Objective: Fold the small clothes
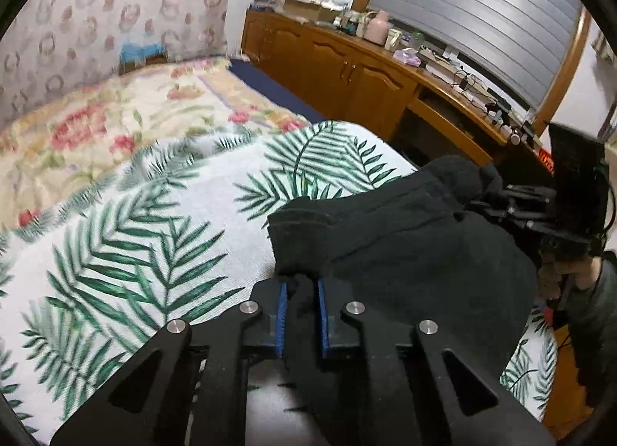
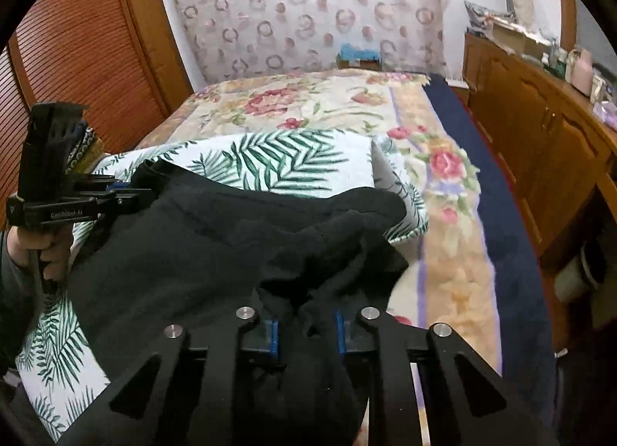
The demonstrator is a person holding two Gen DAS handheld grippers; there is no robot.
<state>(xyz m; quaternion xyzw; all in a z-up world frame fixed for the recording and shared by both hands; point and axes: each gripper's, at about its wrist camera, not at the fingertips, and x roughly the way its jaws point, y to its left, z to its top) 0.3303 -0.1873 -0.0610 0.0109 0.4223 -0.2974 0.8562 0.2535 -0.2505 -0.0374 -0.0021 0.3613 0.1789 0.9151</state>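
A black garment (image 1: 416, 237) hangs between my two grippers, lifted above the palm-leaf cloth (image 1: 127, 237) on the bed. My left gripper (image 1: 302, 291) is shut on one bunched edge of it, cloth pinched between the blue pads. My right gripper (image 2: 305, 324) is shut on the other edge of the black garment (image 2: 216, 245). Each gripper shows in the other's view: the right one (image 1: 501, 199) at the far side of the garment, the left one (image 2: 127, 193) at its left corner.
The bed carries a floral blanket (image 2: 308, 106) beyond the palm-leaf cloth (image 2: 285, 160). A wooden cabinet (image 1: 347, 71) with clutter on top runs along the right side. A slatted wooden door (image 2: 77, 52) stands to the left.
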